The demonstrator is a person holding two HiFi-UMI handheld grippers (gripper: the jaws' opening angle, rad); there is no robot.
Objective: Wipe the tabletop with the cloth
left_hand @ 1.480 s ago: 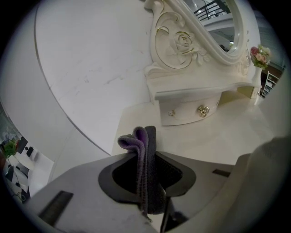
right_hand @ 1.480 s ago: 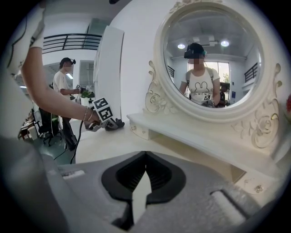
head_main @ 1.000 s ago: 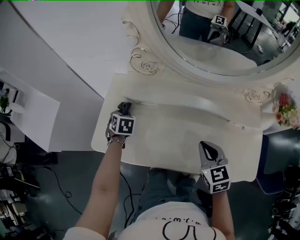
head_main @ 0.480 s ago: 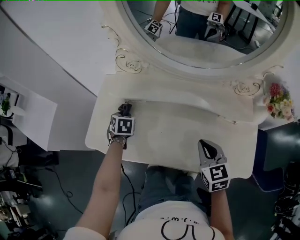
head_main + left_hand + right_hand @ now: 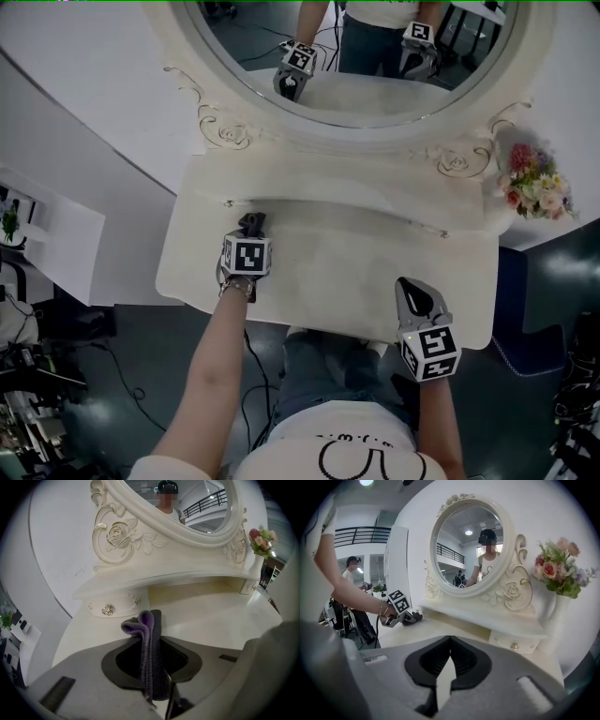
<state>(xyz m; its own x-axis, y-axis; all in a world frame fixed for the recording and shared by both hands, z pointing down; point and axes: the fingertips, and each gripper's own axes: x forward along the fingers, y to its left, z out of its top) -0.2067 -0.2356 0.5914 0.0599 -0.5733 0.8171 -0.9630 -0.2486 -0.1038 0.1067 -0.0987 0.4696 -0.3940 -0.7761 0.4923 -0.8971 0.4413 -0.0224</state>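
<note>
A dark grey and purple cloth [image 5: 146, 629] is pinched upright between the jaws of my left gripper [image 5: 152, 645]. In the head view this left gripper [image 5: 250, 228] presses the cloth [image 5: 251, 221] onto the cream tabletop [image 5: 347, 262] near its left end, just in front of the raised shelf. The right gripper [image 5: 409, 287] hovers over the front right part of the table, shut, with nothing between its jaws. From the right gripper [image 5: 449, 643] view, the left gripper [image 5: 411, 617] and cloth show far to the left on the tabletop [image 5: 440, 630].
An oval mirror [image 5: 356, 56] in an ornate frame stands behind a raised shelf [image 5: 375, 192] with small knobbed drawers [image 5: 108, 610]. A vase of flowers [image 5: 532, 183] sits at the back right corner. The table's front edge [image 5: 309, 323] runs against the person's body.
The head view has swung, so the table sits further left in frame. Relative to the table, my left gripper with the cloth has slid slightly right, away from the left edge.
</note>
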